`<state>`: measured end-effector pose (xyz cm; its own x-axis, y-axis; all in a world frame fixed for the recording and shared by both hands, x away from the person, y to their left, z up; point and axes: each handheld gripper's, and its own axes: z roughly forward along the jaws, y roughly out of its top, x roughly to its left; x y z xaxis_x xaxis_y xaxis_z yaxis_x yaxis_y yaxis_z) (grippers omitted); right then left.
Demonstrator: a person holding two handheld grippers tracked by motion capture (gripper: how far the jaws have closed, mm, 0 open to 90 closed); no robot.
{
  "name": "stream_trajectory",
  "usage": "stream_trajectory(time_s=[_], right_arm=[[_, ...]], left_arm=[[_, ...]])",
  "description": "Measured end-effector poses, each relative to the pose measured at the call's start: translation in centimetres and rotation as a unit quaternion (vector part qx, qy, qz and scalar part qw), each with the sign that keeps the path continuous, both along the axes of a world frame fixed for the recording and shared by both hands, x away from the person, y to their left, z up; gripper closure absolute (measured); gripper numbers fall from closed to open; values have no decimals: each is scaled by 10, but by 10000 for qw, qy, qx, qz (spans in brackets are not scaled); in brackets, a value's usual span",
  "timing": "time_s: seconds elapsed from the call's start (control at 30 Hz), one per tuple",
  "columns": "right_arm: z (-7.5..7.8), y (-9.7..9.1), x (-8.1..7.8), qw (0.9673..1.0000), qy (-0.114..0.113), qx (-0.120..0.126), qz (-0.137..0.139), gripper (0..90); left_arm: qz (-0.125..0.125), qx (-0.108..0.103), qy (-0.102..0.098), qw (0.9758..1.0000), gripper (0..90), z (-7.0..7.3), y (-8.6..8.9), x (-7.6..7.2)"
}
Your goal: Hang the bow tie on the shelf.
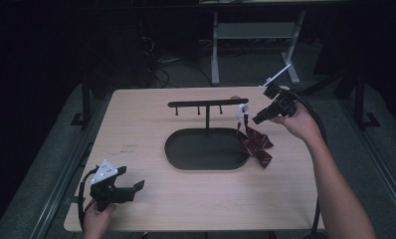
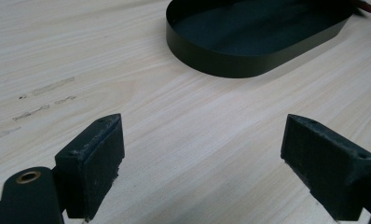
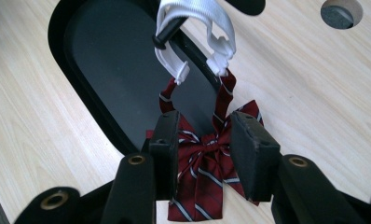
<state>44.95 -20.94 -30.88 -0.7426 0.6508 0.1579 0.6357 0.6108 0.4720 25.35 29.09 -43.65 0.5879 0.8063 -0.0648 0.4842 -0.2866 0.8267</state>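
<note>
Bare wood (image 2: 183, 135) between left tongs (image 2: 202, 158)

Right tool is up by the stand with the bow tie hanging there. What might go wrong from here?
1. The bow tie's white strap is looped over the end of the stand's crossbar, near its tip; a tug may slide it off.
2. The right tool brackets the bow tie at the knot; closing and pulling could tip the stand.
3. The bow tie hangs at the tray's rim, so a drop may land it on the table.
</note>
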Motion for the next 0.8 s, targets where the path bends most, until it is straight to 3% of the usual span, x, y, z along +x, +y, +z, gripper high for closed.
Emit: stream_trajectory(time_s=[0.8], right_arm=[[-8,-5,-9,10000,18,32,7,584]], left_arm=[[-43,4,-11,10000,131,0,-1,1]])
